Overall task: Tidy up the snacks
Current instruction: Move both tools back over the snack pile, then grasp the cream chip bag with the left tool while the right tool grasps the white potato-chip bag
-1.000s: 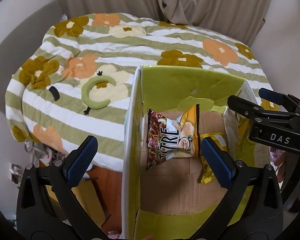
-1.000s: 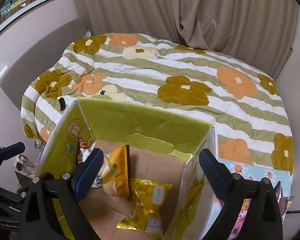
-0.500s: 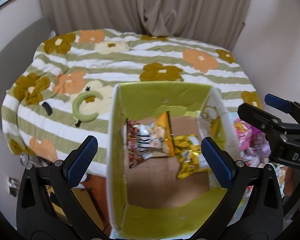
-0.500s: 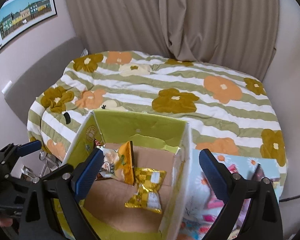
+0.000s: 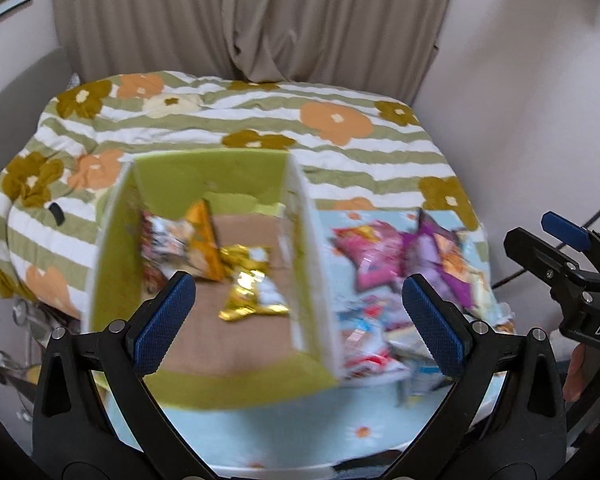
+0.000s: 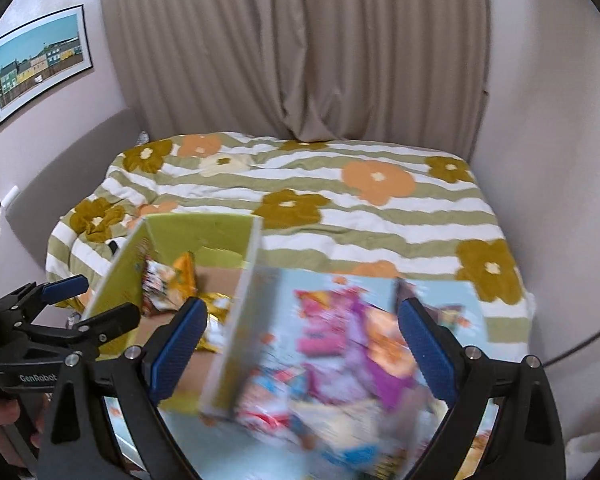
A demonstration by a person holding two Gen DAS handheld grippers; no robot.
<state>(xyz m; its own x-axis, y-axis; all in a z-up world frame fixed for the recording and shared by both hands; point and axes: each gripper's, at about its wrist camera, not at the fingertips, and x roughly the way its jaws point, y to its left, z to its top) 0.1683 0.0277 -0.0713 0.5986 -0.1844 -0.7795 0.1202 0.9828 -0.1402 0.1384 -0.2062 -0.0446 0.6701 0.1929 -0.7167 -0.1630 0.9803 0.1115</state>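
Note:
A green cardboard box [image 5: 204,176] [image 6: 204,230] stands open on a light blue table. Inside lie an orange and red snack bag [image 5: 196,240] [image 6: 172,280] and a gold wrapped snack [image 5: 248,280] [image 6: 214,304]. Right of the box lies a pile of loose snacks, with a pink bag [image 5: 368,252] [image 6: 320,320] and a purple bag [image 5: 440,256] [image 6: 384,344]. My left gripper [image 5: 296,316] hangs open above the box's right wall, holding nothing. My right gripper [image 6: 300,348] hangs open above the pile, empty. Both views are motion blurred.
A bed with a striped floral quilt [image 5: 220,120] [image 6: 340,200] lies behind the table. Beige curtains [image 6: 292,48] hang at the back. A framed picture [image 6: 36,64] is on the left wall. A cable [image 6: 580,344] runs at the right.
Both grippers have risen and pulled back and to the right. The box has shrunk in view and the snack pile on the table has come into sight. Both stay open and empty.

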